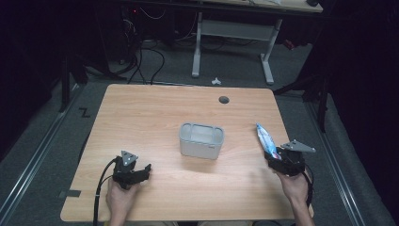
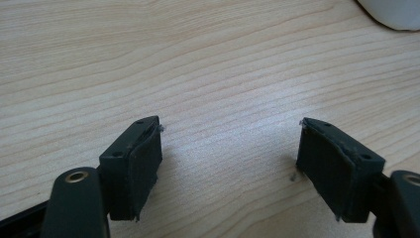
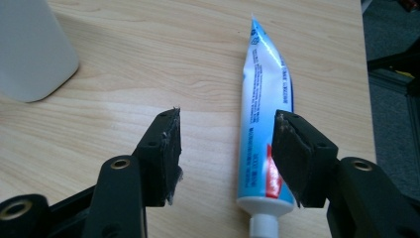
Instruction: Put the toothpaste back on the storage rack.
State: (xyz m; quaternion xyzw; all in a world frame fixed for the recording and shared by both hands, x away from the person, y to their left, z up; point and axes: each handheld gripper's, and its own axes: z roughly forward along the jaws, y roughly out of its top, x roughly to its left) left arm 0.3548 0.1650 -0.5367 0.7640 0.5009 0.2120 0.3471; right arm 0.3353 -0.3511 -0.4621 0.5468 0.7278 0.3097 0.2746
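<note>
Cut off at the edges

The toothpaste tube's (image 3: 262, 114) cap leaves the bottom; the grey container (image 3: 29, 49) is cropped at left.

High view overhead; gripper views close, low; all share table (image 1: 155, 113).

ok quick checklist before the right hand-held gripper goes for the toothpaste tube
1. Right hand-held gripper open: ok.
2. Toothpaste tube between its jaws: ok, close against one pad, a gap to the other.
3. Pads pressing on the tube: not ok, no grip yet.
4. Tube flat on the table, cap toward the gripper: ok.
5. Grey container upright mid-table, top open: ok.
6. Left hand-held gripper open, nothing between its jaws: ok.
</note>
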